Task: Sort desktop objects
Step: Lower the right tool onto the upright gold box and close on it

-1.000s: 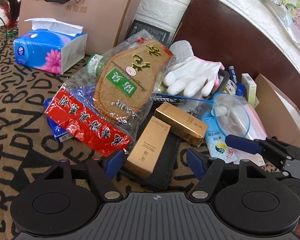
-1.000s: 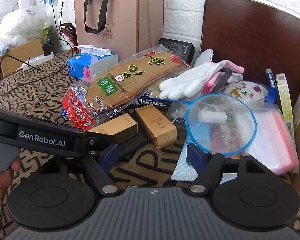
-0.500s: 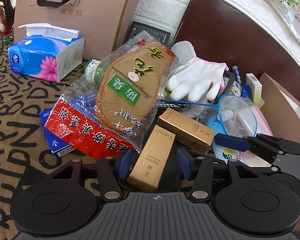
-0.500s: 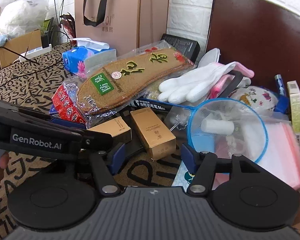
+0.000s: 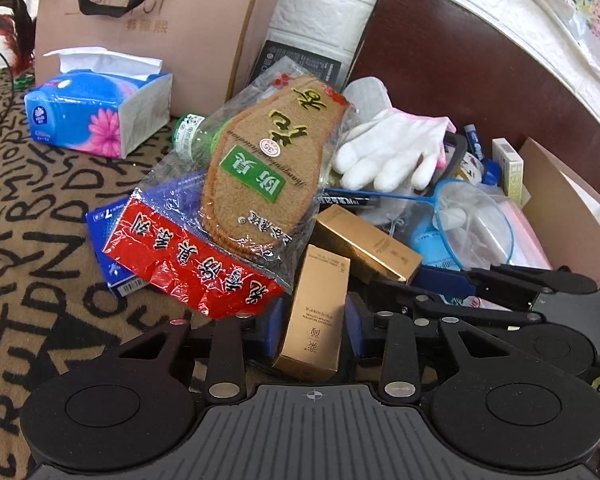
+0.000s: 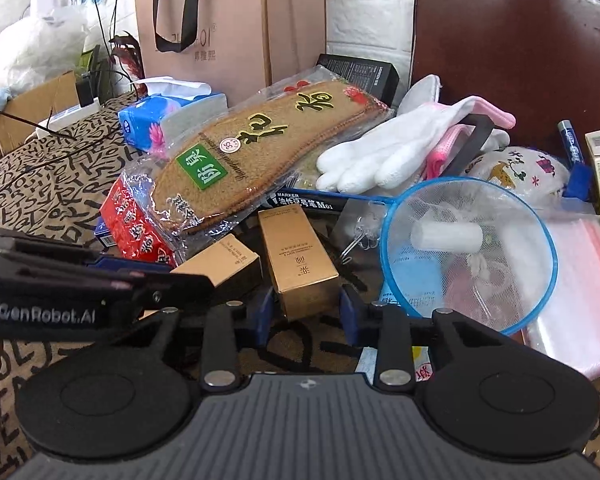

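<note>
Left tool (image 5: 313, 322) has just been closing, and its blue pads now press both sides of a gold box (image 5: 315, 312) that points away from it. Right tool (image 6: 306, 314) has likewise been narrowing and now clasps the near end of a second gold box (image 6: 298, 258). Take the bagged insole (image 5: 268, 168) as the landmark: left of it and farther back sits a blue tissue pack (image 5: 96, 114) on the letter-patterned tabletop (image 5: 28, 216). Both gold boxes lie just in front of the insole. Right of the insole rest white gloves (image 5: 388, 152), and farther right a blue-rimmed net (image 6: 470, 254) lies over a clear bag (image 6: 580, 296).
</note>
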### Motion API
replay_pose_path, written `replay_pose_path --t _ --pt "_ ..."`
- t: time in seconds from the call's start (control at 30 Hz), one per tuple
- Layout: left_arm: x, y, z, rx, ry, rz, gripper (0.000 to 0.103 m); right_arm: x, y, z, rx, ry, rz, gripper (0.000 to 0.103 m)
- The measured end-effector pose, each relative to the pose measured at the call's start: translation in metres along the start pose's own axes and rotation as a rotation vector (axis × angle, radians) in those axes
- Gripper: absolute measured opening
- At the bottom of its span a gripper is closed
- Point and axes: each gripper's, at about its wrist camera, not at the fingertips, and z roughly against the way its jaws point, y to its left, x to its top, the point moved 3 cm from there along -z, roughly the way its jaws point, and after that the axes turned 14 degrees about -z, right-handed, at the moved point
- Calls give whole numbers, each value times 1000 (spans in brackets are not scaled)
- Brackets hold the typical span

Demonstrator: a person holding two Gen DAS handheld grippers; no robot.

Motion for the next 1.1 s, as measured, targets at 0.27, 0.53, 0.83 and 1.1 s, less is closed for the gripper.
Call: replay_pose_path --t 0.27,0.53,0.83,1.1 --pt "-4 -4 8 -13 9 12 32 0 -1 15 5 -1 -9 39" --pt "-7 -7 20 -20 2 20 17 -1 0 29 10 -6 -16 39" --pt "-11 -8 28 -24 2 29 16 -7 -2 40 6 -2 -26 38" --pt "-16 -11 32 -34 6 30 20 -14 0 47 7 9 -27 37"
